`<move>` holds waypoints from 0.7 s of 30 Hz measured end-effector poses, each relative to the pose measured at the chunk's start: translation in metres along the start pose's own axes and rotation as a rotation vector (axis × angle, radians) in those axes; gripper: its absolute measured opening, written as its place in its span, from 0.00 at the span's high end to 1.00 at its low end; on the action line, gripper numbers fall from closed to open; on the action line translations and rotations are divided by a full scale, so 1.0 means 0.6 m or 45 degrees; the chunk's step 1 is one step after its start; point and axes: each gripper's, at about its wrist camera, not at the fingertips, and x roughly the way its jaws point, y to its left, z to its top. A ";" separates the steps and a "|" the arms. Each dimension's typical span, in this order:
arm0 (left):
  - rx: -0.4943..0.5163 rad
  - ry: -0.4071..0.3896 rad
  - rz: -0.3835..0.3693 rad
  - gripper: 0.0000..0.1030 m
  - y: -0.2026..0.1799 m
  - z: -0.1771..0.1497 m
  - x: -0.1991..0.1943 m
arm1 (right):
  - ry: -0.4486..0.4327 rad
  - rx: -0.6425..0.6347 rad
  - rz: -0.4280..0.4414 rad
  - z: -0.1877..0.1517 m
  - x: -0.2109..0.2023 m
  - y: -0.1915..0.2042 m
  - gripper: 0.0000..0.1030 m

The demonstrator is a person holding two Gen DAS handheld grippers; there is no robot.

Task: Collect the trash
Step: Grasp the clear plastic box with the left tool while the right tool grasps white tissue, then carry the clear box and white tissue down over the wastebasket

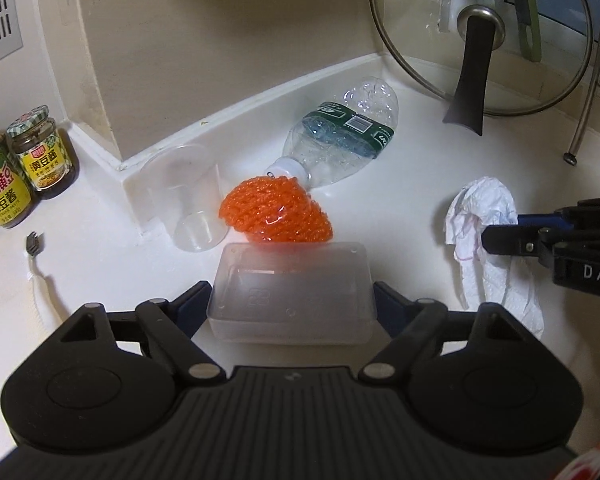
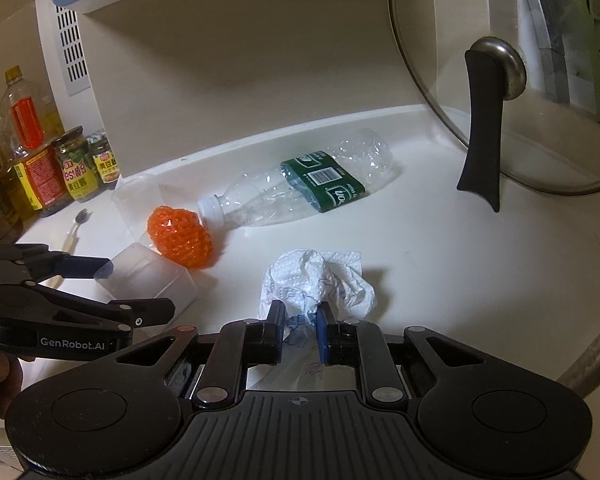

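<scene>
On the white counter (image 1: 440,168), from left to right, stand two sauce jars (image 1: 42,152), then lie one fork (image 1: 34,256), one clear cup (image 1: 188,196), one orange scrubber (image 1: 278,210), one empty bottle (image 1: 340,140) and one crumpled tissue (image 1: 480,208). The left gripper (image 1: 292,300) brackets one plastic box (image 1: 292,288); whether it squeezes cannot be told. The right gripper (image 2: 298,330) is clenched on the tissue.

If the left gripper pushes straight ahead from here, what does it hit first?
The clear plastic box, already between the left gripper fingers. Just beyond it sits the orange mesh ball, apparently touching the box's far edge.
</scene>
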 end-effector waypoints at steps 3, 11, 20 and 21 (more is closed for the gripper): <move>-0.022 -0.007 -0.016 0.19 0.006 -0.010 -0.023 | -0.006 -0.006 0.002 -0.002 -0.012 0.009 0.84; -0.079 -0.019 -0.060 0.19 0.026 -0.062 -0.110 | -0.002 -0.013 0.007 -0.020 -0.059 0.055 0.84; -0.124 -0.021 -0.090 0.19 0.051 -0.141 -0.218 | 0.036 -0.032 0.079 -0.059 -0.117 0.139 0.84; -0.128 -0.020 -0.092 0.19 0.054 -0.150 -0.229 | 0.040 -0.035 0.086 -0.063 -0.122 0.150 0.84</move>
